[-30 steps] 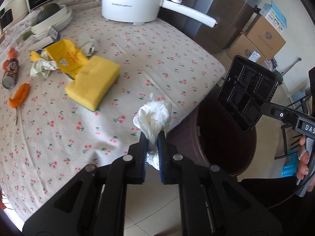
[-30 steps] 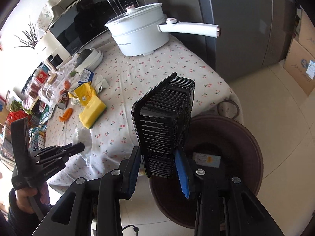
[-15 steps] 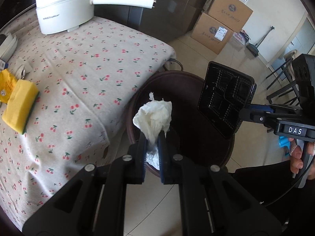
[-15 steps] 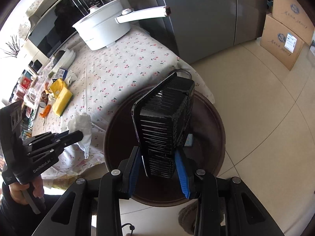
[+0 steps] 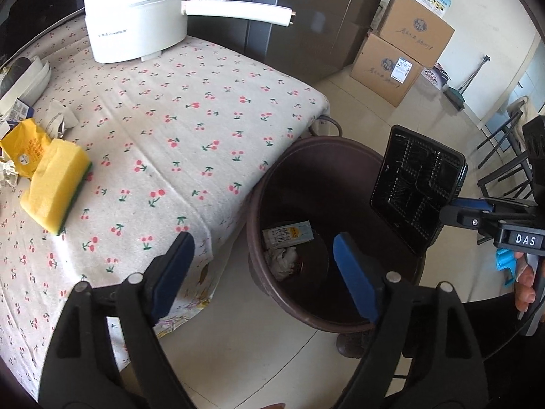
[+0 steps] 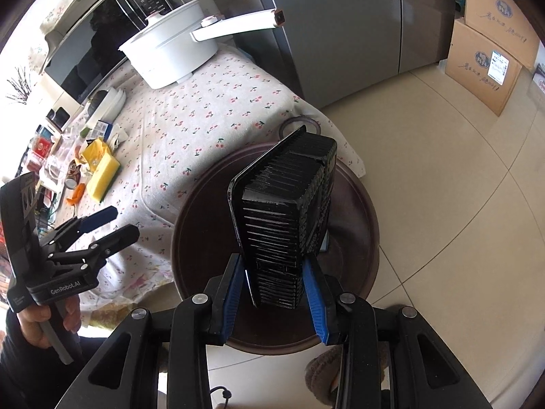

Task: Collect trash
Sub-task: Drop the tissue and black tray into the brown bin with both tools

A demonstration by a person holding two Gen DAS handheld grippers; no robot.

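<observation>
Cream floor tiles surround a dark brown trash bin (image 5: 335,225) standing just beside the corner of the table (image 5: 190,109) with its cherry-print cloth. Inside the bin lie a crumpled white tissue (image 5: 282,261) and a small printed packet (image 5: 287,234). Above the bin's mouth, the right claw (image 6: 274,281) clamps a black plastic food tray (image 6: 284,218) by its lower edge, the tray standing upright on its side. The left claw (image 5: 262,272) hangs spread wide and empty over the bin's near rim. Further out on the table sit a yellow sponge (image 5: 56,189), a yellow wrapper (image 5: 25,148) and a white electric pot (image 5: 136,10). If the tray is let go while tilted, it could, I judge, catch on the rim and tip onto the floor. The tray hides much of the bin's interior in the right wrist view, and the clutter at the table's far left edge is too small to name.
</observation>
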